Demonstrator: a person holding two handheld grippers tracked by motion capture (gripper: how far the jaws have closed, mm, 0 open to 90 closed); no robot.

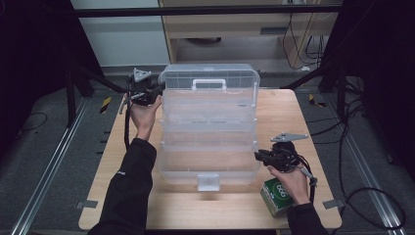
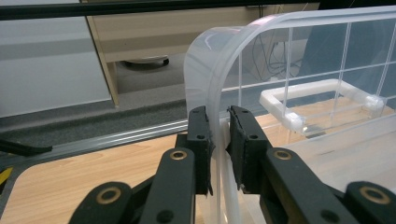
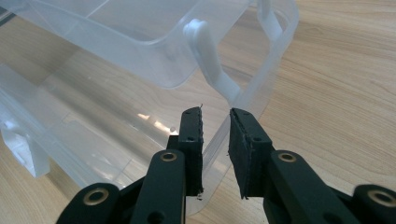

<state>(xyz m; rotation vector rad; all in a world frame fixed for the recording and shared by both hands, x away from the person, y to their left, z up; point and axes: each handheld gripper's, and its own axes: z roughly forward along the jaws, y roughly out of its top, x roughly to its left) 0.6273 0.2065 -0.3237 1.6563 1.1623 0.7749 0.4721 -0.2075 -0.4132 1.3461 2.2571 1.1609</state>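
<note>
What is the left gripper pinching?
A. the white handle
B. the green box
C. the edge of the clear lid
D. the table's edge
C. In the left gripper view, the left gripper has its two black jaws closed on either side of the curved rim of the clear lid; the white handle sits farther off, untouched.

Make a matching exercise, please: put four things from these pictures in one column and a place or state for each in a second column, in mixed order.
1. left gripper
2. right gripper
3. green box
4. white handle

a. on the raised lid
b. jaws astride the bin's near right wall
c. near right corner of the table
d. clamped on the lid's edge

Pairs: 1-d, 2-b, 3-c, 4-a
</note>
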